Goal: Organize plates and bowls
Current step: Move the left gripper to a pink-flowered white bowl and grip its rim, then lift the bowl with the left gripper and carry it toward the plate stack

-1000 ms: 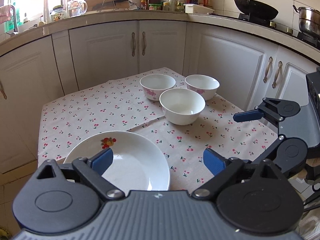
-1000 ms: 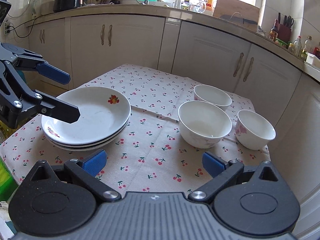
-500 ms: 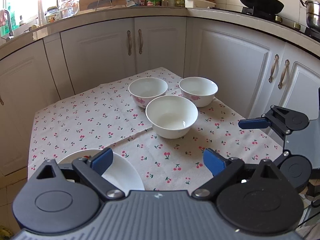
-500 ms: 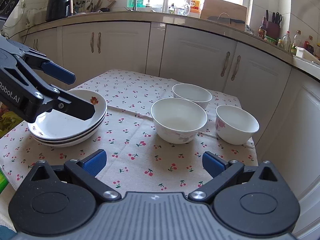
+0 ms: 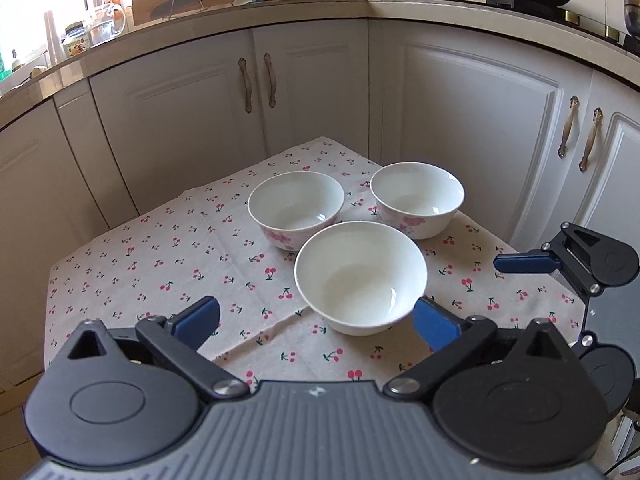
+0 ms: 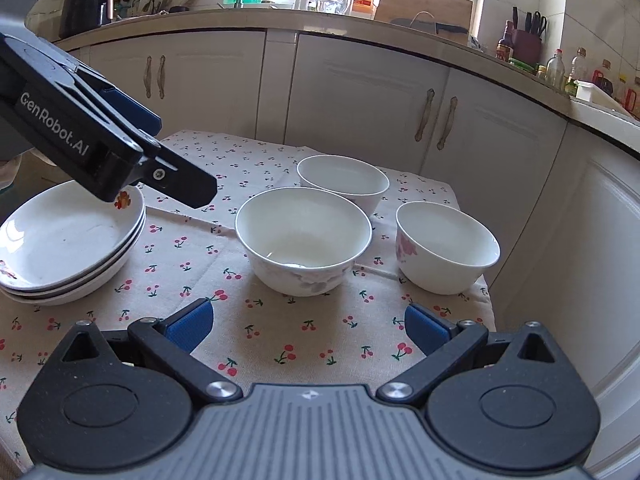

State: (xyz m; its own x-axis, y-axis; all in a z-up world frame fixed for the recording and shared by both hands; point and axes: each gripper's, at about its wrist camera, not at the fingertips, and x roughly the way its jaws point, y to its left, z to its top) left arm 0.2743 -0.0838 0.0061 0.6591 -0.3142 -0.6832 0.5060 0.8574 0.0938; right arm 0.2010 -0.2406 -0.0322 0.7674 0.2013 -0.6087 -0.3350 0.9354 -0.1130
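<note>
The plates (image 6: 68, 248) sit stacked, apparently three deep, at the left of the near bowl (image 6: 302, 238), well apart from it, so that half of the job looks finished. Behind the near bowl, the two other bowls stand separately: the far bowl (image 6: 343, 184) just behind it, the flowered bowl (image 6: 446, 246) at its right. All three are upright and unnested on the cloth (image 6: 280, 340), which leaves every rim free for a pinch. Your left gripper (image 5: 316, 318) hangs above the near bowl's left, jaws wide apart, holding nothing. Your right gripper (image 6: 306, 326) faces the near bowl, equally wide and empty. Nesting the bowls is probably next.
</note>
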